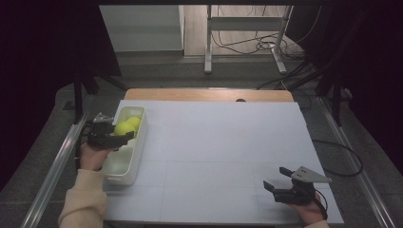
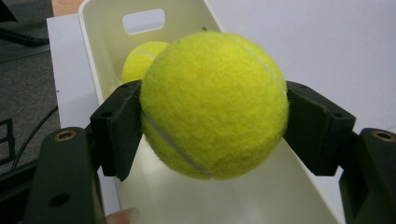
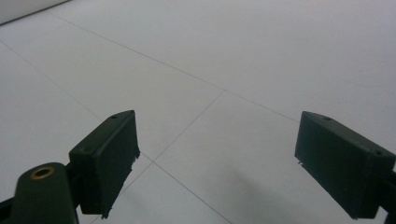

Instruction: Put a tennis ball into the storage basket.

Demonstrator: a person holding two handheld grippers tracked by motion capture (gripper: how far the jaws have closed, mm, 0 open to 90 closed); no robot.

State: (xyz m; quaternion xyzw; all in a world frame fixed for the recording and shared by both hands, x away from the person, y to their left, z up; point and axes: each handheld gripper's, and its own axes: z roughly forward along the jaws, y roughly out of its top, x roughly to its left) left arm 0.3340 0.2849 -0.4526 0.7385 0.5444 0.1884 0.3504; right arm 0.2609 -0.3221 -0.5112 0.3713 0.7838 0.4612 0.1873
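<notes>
White sheeting covered the surface [image 1: 214,142]. At its left edge, a tennis ball [image 2: 214,105] was pinched by the left tongs [image 1: 124,137] above a cream bin [image 1: 124,168], where a second tennis ball [image 2: 140,58] lay. Far right, the right tongs [image 1: 277,178] were held spread over bare sheeting.

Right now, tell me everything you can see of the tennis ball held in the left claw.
The tennis ball is bright yellow-green with fuzzy felt and a pale curved seam across its lower left. It looks whole and round. The left claw is shut on it, one black jaw against each side. It is held above the long cream bin, over its far half, not resting on the floor of it. A second ball lies behind it in the bin.
</notes>
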